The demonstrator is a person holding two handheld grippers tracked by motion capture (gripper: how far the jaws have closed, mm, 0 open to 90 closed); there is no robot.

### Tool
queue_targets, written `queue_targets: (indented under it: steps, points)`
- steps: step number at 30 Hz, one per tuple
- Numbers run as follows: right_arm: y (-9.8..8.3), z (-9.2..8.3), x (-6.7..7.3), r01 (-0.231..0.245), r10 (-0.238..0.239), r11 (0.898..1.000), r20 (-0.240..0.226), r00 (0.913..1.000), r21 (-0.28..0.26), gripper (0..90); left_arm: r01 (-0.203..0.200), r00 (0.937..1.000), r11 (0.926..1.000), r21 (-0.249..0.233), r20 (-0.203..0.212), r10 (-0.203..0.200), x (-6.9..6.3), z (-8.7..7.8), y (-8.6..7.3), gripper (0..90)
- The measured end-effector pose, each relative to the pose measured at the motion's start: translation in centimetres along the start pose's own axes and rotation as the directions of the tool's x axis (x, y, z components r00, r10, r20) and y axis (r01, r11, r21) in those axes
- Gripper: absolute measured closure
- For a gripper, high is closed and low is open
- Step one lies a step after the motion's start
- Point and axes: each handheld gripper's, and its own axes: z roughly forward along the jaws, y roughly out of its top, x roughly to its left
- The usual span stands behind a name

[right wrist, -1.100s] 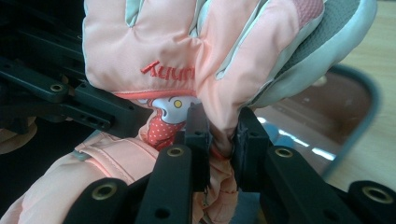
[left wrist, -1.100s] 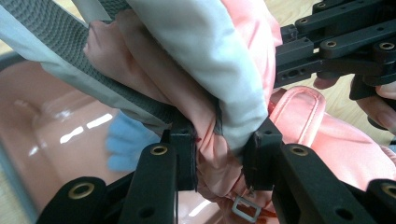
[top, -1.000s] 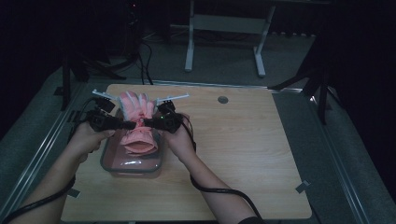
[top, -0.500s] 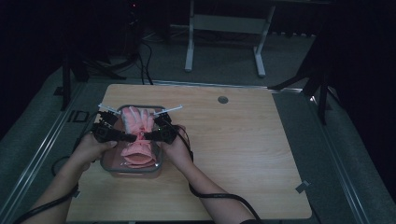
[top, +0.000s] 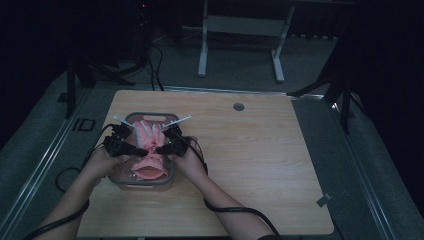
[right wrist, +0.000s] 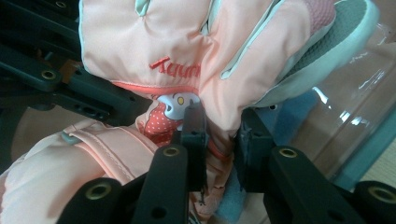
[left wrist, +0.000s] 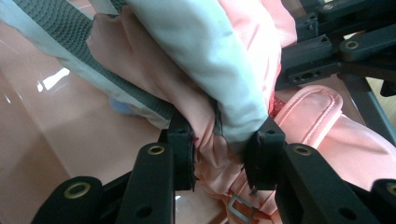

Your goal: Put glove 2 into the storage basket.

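A pink padded glove [top: 148, 145] with pale trim lies in a clear plastic container [top: 122, 176] at the table's left. My left gripper [top: 141, 150] is shut on the glove's pink fabric [left wrist: 210, 140] from the left side. From the right, my right gripper [top: 159, 149] is shut on the same glove [right wrist: 187, 46] near its wrist, where red lettering and a small cartoon patch show. The two grippers face each other over the container, close together. The glove's cuff [right wrist: 112, 144] with stitched edge hangs toward the container's near end.
The container's clear wall [right wrist: 355, 98] rises just right of my right gripper. The wooden table [top: 260, 165] stretches bare to the right, with a round grommet [top: 238, 106] near its far edge. Cables trail from both grippers toward the near edge.
Both grippers have come toward the near side and lower, carrying the glove from above the container's far rim down into the container.
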Motion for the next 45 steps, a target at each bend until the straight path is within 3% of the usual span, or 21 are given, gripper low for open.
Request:
queue_targets:
  steps: [5, 9, 17, 20, 23, 27, 28, 30, 35, 39, 45]
  points:
    - [0.3, -0.2, 0.2, 0.038, -0.038, 0.999, 0.026, 0.9990, -0.011, 63.1, 0.021, 0.9998, 0.9996, -0.019, 0.005, -0.021, 0.4, 0.0, -0.4, 60.5]
    - [0.6, -0.7, 0.4, 0.069, -0.067, 0.997, 0.056, 0.9962, -0.042, 52.1, 0.028, 0.9992, 0.9978, -0.059, -0.027, -0.029, 0.4, 0.0, -0.5, 52.4]
    - [0.9, -2.4, -0.6, 0.033, -0.038, 0.991, -0.034, 0.9987, -0.128, 37.8, 0.038, 0.9965, 0.9831, -0.179, -0.067, -0.051, 0.2, -0.7, -0.3, 32.7]
    - [0.8, -3.1, -0.8, 0.041, -0.051, 0.989, -0.065, 0.9966, -0.144, 30.8, 0.030, 0.9955, 0.9767, -0.212, -0.082, -0.048, 0.0, -1.0, -0.3, 25.2]
    - [0.8, -3.8, -1.0, 0.052, -0.067, 0.987, -0.093, 0.9934, -0.155, 28.1, 0.030, 0.9966, 0.9680, -0.249, -0.068, -0.048, 0.0, -1.5, -0.4, 15.0]
    - [0.8, -4.5, -1.3, 0.059, -0.075, 0.985, -0.096, 0.9926, -0.160, 27.9, -0.035, 0.9941, 0.9382, -0.344, -0.108, -0.003, -0.9, -2.6, -0.6, 12.3]
    - [0.8, -4.5, -1.3, 0.059, -0.075, 0.985, -0.096, 0.9926, -0.160, 27.9, -0.035, 0.9941, 0.9382, -0.344, -0.108, -0.003, -0.9, -2.6, -0.6, 8.0]
    - [0.6, -4.9, -1.4, 0.074, -0.093, 0.983, -0.105, 0.9901, -0.169, 22.3, -0.065, 0.9938, 0.9326, -0.355, -0.108, 0.028, -1.4, -2.9, -0.6, 7.5]
    - [0.3, -5.3, -1.6, 0.075, -0.097, 0.981, -0.118, 0.9883, -0.179, 21.7, -0.127, 0.9877, 0.9247, -0.359, -0.132, 0.084, -3.3, -3.3, -0.5, 7.5]
    - [0.2, -5.5, -1.7, 0.079, -0.102, 0.980, -0.119, 0.9877, -0.183, 21.7, -0.136, 0.9895, 0.9175, -0.374, -0.096, 0.108, -4.4, -3.2, -0.4, 7.5]
    - [-0.3, -6.2, -2.0, 0.105, -0.126, 0.978, -0.108, 0.9861, -0.182, 21.7, -0.184, 0.9829, 0.9116, -0.367, -0.068, 0.171, -6.6, -2.5, -0.5, 7.5]
